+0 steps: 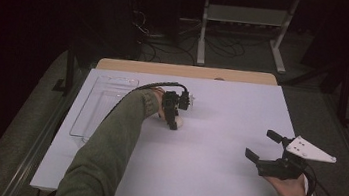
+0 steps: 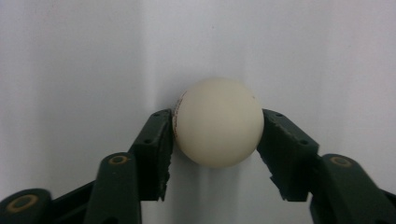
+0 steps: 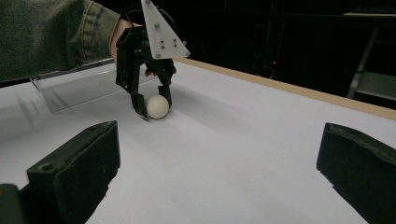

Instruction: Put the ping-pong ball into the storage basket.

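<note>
Here, a person works at a white table (image 1: 213, 173) in a dim room, holding a black two-jaw gripper in each hand. The left gripper (image 1: 175, 121) reaches out over the middle-left of the table, pointing down, with an olive sleeve (image 1: 105, 150) stretching toward it from the bottom of the high view. Its jaws pinch a small cream-white ball (image 2: 218, 122), one jaw touching each side. The ball sits on the table surface; in the right gripper view it (image 3: 157, 106) rests on the white top between the tips of the left gripper (image 3: 153, 103).

Just left of that gripper lies a clear plastic tray (image 1: 91, 113), set along the table's left edge.

The right gripper (image 1: 263, 145) hovers near the table's right edge, well apart from the ball, held in a hand (image 1: 290, 185). Its jaws are spread wide with nothing between them. A grey three-cornered plate (image 1: 309, 150) sits on top.
</note>
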Available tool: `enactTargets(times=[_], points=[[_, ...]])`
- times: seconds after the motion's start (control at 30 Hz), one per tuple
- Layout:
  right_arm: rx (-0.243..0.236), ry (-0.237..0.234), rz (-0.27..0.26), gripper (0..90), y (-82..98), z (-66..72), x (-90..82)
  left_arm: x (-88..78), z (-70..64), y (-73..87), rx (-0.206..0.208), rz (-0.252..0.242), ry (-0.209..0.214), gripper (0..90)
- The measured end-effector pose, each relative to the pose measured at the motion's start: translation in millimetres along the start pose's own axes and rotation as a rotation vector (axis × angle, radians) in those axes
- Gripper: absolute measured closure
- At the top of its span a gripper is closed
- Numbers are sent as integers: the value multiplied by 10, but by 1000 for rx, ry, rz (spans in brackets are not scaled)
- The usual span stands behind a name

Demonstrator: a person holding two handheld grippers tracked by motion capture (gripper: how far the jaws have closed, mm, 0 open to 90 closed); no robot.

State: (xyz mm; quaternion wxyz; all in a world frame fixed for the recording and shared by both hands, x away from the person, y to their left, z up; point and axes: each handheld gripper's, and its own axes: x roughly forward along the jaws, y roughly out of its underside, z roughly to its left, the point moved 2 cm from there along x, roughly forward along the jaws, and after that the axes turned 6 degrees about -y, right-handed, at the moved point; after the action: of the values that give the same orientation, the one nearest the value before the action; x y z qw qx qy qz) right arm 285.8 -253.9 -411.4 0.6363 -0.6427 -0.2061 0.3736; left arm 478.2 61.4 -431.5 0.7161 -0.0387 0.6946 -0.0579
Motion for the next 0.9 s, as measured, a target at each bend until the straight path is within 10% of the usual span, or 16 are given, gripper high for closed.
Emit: enactTargets(times=[0.9], points=[[-2, 3, 0, 0, -2, -2, 2, -162, -55, 17, 17, 12, -1, 509]])
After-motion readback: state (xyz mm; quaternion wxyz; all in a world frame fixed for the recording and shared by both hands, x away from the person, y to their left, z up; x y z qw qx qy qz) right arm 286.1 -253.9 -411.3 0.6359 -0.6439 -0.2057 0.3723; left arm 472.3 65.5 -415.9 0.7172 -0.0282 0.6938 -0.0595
